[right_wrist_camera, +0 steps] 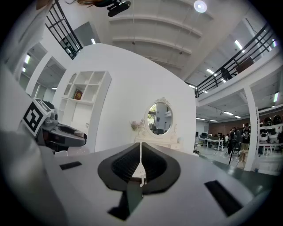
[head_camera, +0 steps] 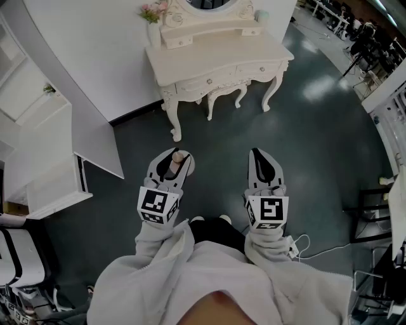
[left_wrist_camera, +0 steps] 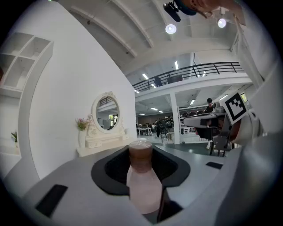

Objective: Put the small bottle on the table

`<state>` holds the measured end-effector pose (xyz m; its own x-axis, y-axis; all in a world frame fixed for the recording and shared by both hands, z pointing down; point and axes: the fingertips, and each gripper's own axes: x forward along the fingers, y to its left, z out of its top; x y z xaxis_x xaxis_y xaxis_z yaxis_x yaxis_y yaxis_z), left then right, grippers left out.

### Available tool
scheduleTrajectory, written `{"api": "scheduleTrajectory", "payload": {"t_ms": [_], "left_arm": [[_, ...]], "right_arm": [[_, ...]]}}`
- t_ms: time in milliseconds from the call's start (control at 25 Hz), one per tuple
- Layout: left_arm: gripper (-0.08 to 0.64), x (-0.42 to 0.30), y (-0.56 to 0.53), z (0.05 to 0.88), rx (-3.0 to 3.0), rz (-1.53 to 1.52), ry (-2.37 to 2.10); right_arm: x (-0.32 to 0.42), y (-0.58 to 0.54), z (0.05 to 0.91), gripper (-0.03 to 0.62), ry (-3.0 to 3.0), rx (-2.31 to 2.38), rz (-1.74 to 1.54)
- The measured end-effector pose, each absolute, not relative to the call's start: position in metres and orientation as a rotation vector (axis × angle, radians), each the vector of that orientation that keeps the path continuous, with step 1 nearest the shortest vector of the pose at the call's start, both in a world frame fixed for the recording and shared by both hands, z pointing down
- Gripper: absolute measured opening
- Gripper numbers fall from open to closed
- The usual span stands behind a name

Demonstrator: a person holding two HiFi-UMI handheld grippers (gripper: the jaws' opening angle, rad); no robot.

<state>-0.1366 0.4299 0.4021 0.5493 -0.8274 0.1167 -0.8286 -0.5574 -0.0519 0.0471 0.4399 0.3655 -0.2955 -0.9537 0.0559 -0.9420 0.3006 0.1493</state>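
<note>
A small pale pink bottle (left_wrist_camera: 142, 181) with a brown cap sits between the jaws of my left gripper (left_wrist_camera: 141, 176), which is shut on its body. In the head view the small bottle (head_camera: 179, 160) pokes out of the left gripper (head_camera: 170, 166), held level above the dark floor. My right gripper (head_camera: 263, 166) hangs beside it, apart from the bottle. In the right gripper view the right gripper (right_wrist_camera: 140, 170) is shut with nothing between its jaws. The white dressing table (head_camera: 257, 49) stands ahead against the wall, some way beyond both grippers, and also shows as the dressing table (left_wrist_camera: 99, 148) in the left gripper view.
A white shelf unit (head_camera: 47, 168) stands at the left by a slanted white wall panel. A vase of pink flowers (head_camera: 153, 19) and an oval mirror stand on the dressing table. A dark chair frame (head_camera: 374, 212) is at the right. A white cable (head_camera: 317, 251) lies on the floor.
</note>
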Motion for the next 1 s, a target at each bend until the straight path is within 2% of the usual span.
{"api": "scheduleTrajectory", "payload": {"t_ms": [1000], "left_arm": [[0.152,-0.158,0.459,0.422,2.779,0.214,-1.373]], "right_arm": [[0.016,0.467,0.385,0.037,-2.397,1.871,-0.058]]}}
